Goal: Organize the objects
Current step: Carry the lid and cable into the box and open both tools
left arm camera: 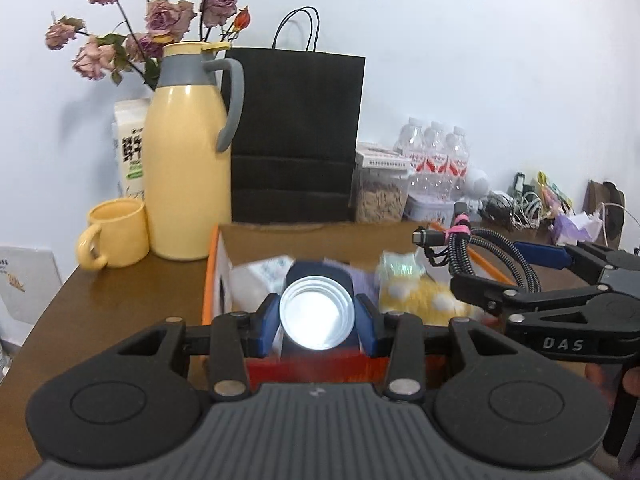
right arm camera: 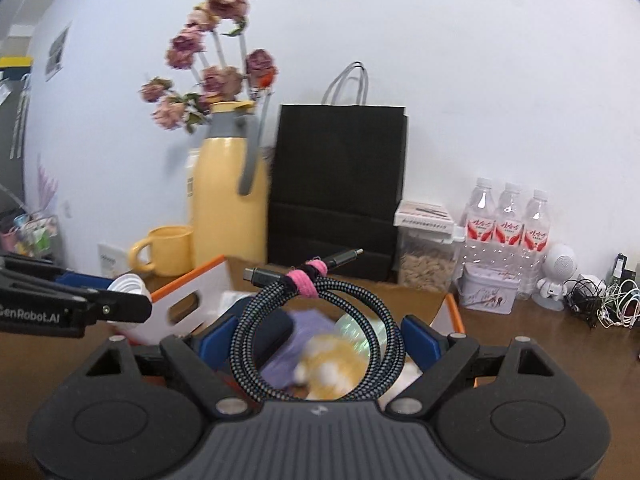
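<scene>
Cable (right arm camera: 316, 328), coiled and tied with a pink strap (right arm camera: 308, 278), sat pinched between our right gripper's (right arm camera: 316, 336) wide-set blue pads, above the box (right arm camera: 180, 292) near the tabletop's back edge. Our left gripper (left arm camera: 318, 312) clamped a white cup (left arm camera: 318, 312) by its sides over the same box. A yellow jug (left arm camera: 188, 160), mug (left arm camera: 116, 236) and black bag (left arm camera: 296, 132) stood behind.
</scene>
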The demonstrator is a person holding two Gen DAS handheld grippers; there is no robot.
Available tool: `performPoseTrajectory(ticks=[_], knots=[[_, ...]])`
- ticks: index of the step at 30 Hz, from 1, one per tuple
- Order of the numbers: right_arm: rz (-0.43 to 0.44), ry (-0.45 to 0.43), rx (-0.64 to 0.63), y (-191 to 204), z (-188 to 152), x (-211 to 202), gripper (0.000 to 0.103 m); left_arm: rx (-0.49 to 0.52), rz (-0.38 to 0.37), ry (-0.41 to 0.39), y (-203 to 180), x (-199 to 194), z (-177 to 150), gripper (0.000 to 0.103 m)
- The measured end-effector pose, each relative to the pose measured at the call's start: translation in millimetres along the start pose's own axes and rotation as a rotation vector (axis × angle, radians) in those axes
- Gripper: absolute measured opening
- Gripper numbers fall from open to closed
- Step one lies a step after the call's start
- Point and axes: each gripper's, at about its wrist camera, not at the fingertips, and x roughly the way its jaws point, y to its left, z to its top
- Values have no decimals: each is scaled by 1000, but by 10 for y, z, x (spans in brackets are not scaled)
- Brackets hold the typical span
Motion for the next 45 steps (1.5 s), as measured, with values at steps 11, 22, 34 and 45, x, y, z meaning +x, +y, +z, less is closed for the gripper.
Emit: performPoseTrajectory(ticks=[11,22,34,45], knots=[[-24,51,80,-284,-9,776,87,-70,20,6,37,817,269,41],[-7,129,94,-374,-109,846,89,-60,63,37,94,958,142,62],[-22,116,82,-352,-96,760,103,-57,129,-60,39,821,135,103],[-24,98,68,-338,-73,679,103,-49,120,-77,-28,741,74,103]])
